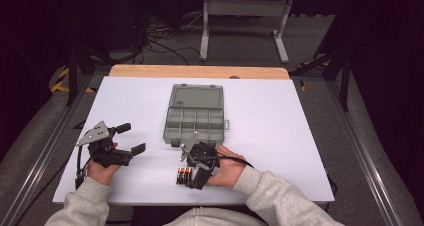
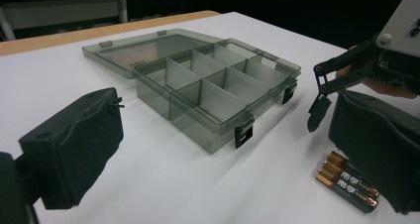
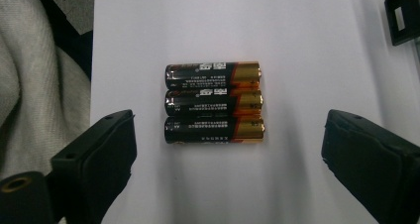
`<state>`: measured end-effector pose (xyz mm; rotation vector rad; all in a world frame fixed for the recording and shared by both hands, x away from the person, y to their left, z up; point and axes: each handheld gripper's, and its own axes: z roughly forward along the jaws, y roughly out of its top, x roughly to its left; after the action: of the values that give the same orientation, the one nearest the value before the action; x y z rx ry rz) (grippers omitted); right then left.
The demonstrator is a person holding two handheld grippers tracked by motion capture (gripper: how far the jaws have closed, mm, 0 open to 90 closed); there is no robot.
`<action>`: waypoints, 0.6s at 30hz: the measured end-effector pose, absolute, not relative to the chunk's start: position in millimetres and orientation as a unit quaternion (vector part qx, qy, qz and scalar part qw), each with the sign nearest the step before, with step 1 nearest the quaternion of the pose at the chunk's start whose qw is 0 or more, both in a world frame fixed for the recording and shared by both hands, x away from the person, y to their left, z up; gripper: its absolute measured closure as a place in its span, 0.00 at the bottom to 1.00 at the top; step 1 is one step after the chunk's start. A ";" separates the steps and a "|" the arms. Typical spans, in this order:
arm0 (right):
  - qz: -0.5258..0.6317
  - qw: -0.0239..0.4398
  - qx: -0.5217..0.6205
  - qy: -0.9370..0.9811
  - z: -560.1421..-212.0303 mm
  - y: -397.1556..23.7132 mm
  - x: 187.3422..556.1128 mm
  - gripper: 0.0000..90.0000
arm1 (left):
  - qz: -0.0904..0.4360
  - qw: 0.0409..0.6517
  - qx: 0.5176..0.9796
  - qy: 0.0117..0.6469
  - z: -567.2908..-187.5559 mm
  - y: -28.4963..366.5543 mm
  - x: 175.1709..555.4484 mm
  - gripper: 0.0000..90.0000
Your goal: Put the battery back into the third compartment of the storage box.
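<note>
Right gripper (image 1: 192, 178): jaws wide, straddling three batteries (image 3: 214, 102), not touching | batteries: side by side at table's (image 1: 280, 136) 6 o'clock edge | box (image 1: 195, 115): lid open, 12 o'clock of batteries, apparently empty | left gripper (image 1: 131, 138): jaws wide, holding nothing, 9 o'clock.

I see the open compartment box (image 1: 195, 120) at the centre of the bench (image 1: 280, 136), lid lying flat behind it. Three batteries (image 1: 183, 176) lie side by side, touching, before the box near the front edge. My right claw (image 1: 192, 178) sits over them; my left claw (image 1: 131, 138) is well apart, left of the box.
</note>
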<state>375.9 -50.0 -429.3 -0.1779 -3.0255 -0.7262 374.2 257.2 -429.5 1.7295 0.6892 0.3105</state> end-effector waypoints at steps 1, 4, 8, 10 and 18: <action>-0.234 0.014 -0.058 -0.970 -429.4 -49.9 375.1 0.10 | 0.133 0.586 0.742 0.296 -429.5 257.3 374.3 0.01; -0.237 0.014 -0.062 -0.969 -432.3 -49.0 373.4 0.13 | 0.133 0.587 0.742 0.295 -429.5 257.3 374.2 0.01; -0.238 0.019 -0.061 -0.969 -435.2 -48.7 372.0 0.19 | 0.134 0.592 0.740 0.291 -428.9 257.8 373.5 0.01; -0.237 0.017 -0.058 -0.970 -435.6 -48.7 371.9 0.21 | 0.136 0.594 0.738 0.291 -428.7 257.7 373.1 0.01; -0.236 0.016 -0.057 -0.970 -438.5 -47.8 368.0 0.31 | 0.135 0.594 0.738 0.291 -428.7 257.7 373.1 0.01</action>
<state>368.0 -47.8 -438.5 -0.1764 -3.0161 -0.7323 373.1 257.7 -428.7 1.7155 0.6766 0.3145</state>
